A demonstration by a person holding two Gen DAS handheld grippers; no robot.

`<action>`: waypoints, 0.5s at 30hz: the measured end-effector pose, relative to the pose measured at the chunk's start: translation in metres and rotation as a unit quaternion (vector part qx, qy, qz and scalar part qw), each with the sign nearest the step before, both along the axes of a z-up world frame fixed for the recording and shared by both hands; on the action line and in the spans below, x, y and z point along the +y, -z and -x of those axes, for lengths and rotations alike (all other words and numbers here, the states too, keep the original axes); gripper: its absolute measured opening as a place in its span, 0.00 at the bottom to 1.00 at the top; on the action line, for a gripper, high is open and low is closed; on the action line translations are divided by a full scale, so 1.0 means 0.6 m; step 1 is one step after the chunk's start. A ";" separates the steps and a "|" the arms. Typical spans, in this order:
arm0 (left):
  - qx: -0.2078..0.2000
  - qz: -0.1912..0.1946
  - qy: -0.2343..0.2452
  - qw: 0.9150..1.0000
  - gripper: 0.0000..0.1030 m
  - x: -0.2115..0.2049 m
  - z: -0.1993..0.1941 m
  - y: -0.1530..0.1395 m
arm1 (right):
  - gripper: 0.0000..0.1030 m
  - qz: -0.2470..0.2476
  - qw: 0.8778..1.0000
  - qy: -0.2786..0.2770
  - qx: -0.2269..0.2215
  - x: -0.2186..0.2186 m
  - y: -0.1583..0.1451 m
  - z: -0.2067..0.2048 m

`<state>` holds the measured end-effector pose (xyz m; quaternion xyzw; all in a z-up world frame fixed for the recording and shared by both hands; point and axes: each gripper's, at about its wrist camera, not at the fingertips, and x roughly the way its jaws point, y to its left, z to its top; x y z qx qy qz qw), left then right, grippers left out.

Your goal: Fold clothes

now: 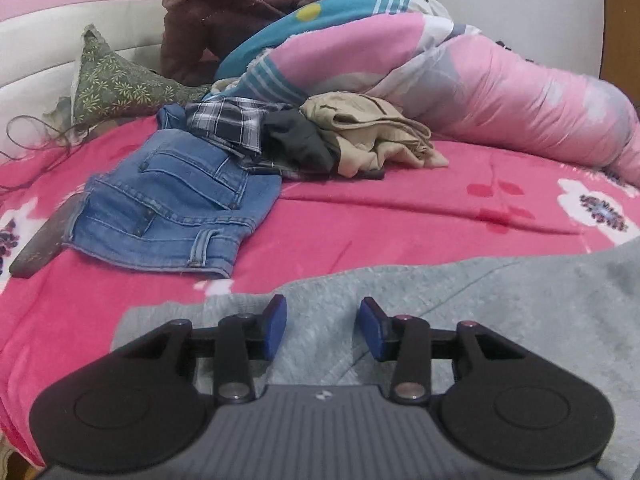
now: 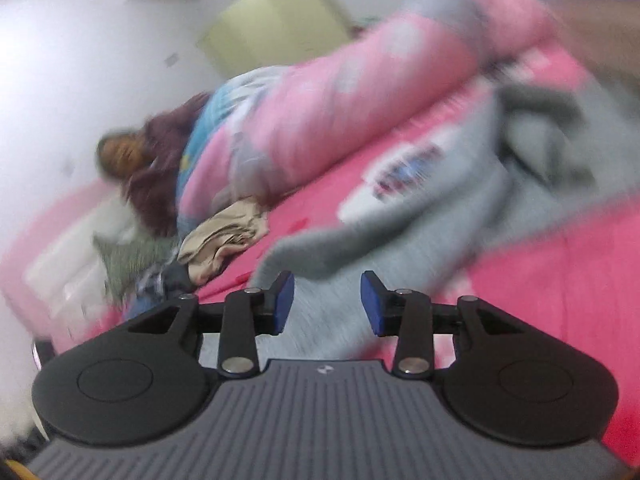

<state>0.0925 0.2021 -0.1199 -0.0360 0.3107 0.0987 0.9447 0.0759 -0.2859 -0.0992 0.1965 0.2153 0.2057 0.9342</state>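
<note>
Pink floral bedding (image 1: pixel 400 220) covers the bed on which everything is laid. Nearest the cameras a grey sweatshirt (image 1: pixel 520 320) is spread, its upper edge running across the lower part of the left wrist view and its cuffed sleeve (image 2: pixel 304 256) seen in the blurred right wrist view. The left gripper (image 1: pixel 323 330) is held just over this garment with its blue-padded fingers (image 1: pixel 276 328) parted and nothing between them; whether they touch the cloth cannot be told. The right gripper (image 2: pixel 327 304) is likewise seen with fingers apart and empty above the grey fabric. Beyond the sweatshirt's edge an open strip of pink bedding is left free. Farther back, folded blue jeans (image 1: pixel 168 216) are laid at the left, with a plaid garment (image 1: pixel 228 124), a dark garment (image 1: pixel 300 140) and a beige garment (image 1: pixel 372 136) heaped beside them. Behind these a rolled pink quilt (image 1: pixel 500 92) and a green patterned pillow (image 1: pixel 112 84) are found, and a person in a maroon coat (image 1: pixel 224 16) is seated against the headboard.
</note>
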 end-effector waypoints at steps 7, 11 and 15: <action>-0.007 0.002 -0.005 1.000 0.43 0.007 0.004 0.012 | 0.47 0.182 0.967 -0.163 -0.065 0.117 -0.078 -0.134; -0.019 0.016 -0.006 1.000 0.43 0.013 0.009 0.017 | 0.47 0.257 0.936 -0.239 -0.039 0.191 -0.062 -0.218; -0.031 0.023 -0.004 0.999 0.43 0.016 0.016 0.020 | 0.47 0.294 0.911 -0.289 0.014 0.245 -0.016 -0.255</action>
